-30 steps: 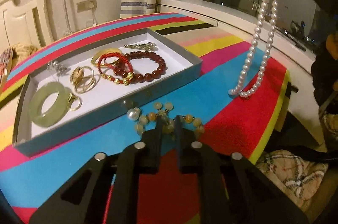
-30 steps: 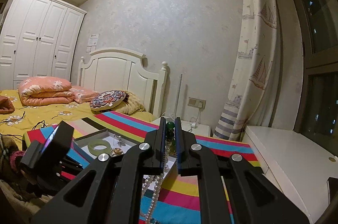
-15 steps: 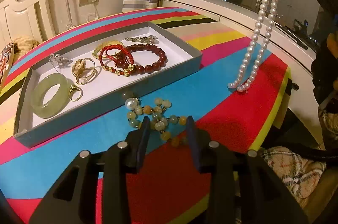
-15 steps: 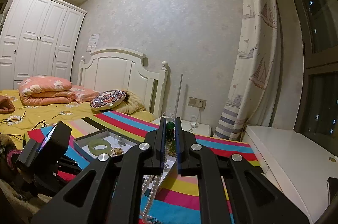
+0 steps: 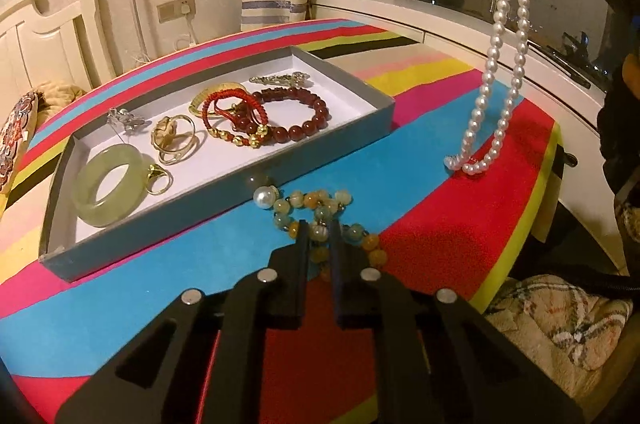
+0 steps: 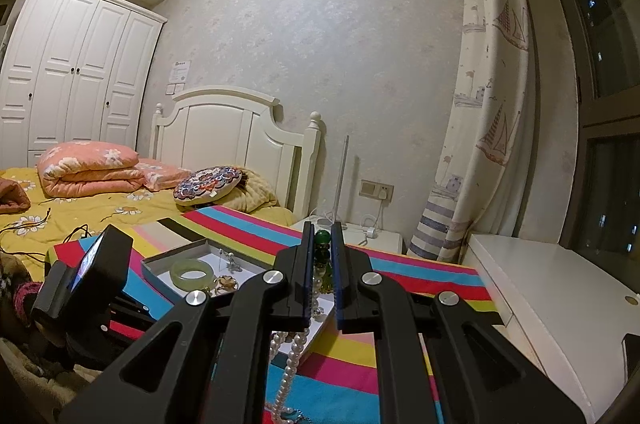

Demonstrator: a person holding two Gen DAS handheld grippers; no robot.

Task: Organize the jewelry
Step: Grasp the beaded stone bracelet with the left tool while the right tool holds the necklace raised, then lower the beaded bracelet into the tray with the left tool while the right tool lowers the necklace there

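Observation:
A grey tray (image 5: pixel 336 148) with a white floor lies on the striped table and holds a jade bangle (image 5: pixel 108 186), gold rings, a red cord bracelet and a dark red bead bracelet (image 5: pixel 300 116). My left gripper (image 5: pixel 319 234) is shut on a yellow-green bead bracelet (image 5: pixel 320 204) lying on the table in front of the tray. My right gripper (image 6: pixel 321 238) is shut on the green-beaded top of a pearl necklace (image 5: pixel 496 72), which hangs with its lower end touching the table. The necklace also hangs below the fingers in the right wrist view (image 6: pixel 290 364).
The table edge (image 5: pixel 548 192) drops off to the right, beside a white window ledge (image 5: pixel 460 20). A bed (image 6: pixel 100 208) stands behind the table. The hand-held left gripper body (image 6: pixel 88 276) shows at lower left in the right wrist view.
My left gripper opened and drew back half a second ago, and has now moved forward and closed on the bead bracelet. The right gripper stays holding the pearl necklace up.

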